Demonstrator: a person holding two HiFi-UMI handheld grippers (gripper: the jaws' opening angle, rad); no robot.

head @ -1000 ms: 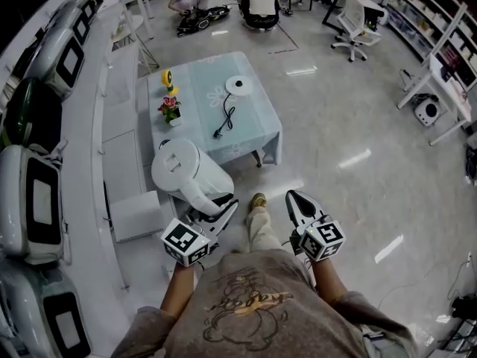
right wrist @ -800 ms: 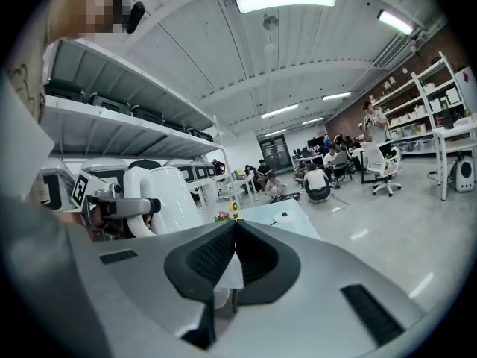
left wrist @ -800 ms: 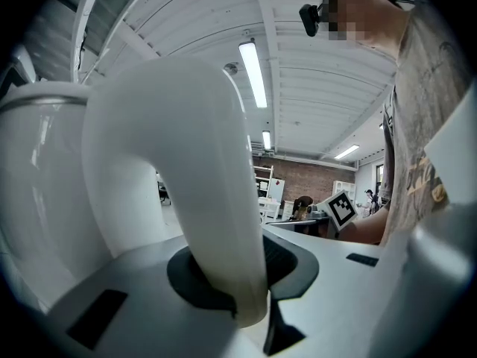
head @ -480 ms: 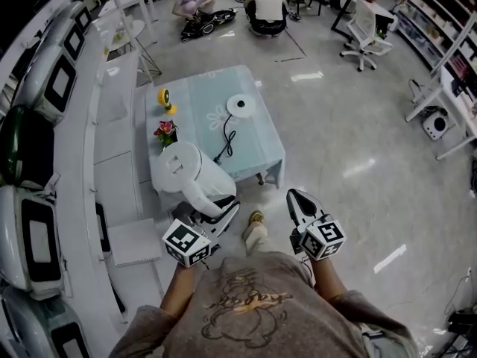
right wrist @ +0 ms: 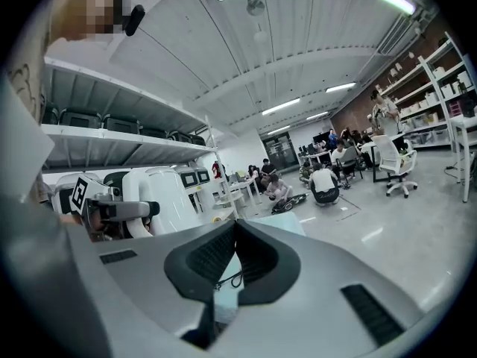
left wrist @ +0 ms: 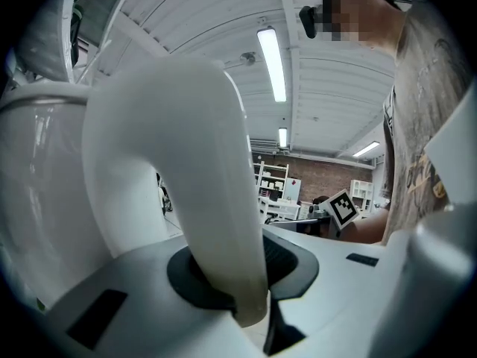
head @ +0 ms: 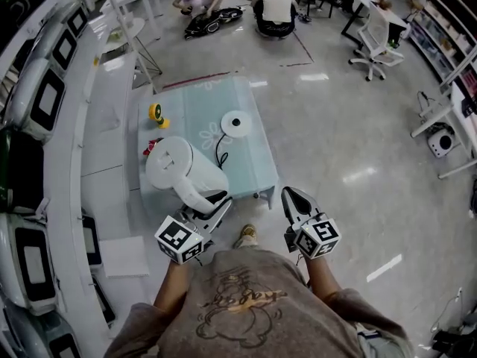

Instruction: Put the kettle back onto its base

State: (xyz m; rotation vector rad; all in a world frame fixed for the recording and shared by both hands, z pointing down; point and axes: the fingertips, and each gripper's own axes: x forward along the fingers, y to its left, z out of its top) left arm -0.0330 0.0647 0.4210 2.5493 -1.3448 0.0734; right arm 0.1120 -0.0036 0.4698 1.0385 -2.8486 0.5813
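Our left gripper [head: 215, 209] is clenched on the handle [left wrist: 195, 200] of the white kettle [head: 179, 171], so the kettle hangs just ahead of it, above the worktop's [head: 195, 99] near left corner. The round base [head: 235, 123] lies mid-worktop, apart from the kettle. Our right gripper [head: 292, 198], pinched closed and empty, hovers off the worktop's near right corner.

My left hand-held gripper [head: 218, 207] points forward, jaws clamped on the kettle [head: 177, 168] handle; my right hand-held gripper [head: 290, 198] is alongside, jaws together, empty.
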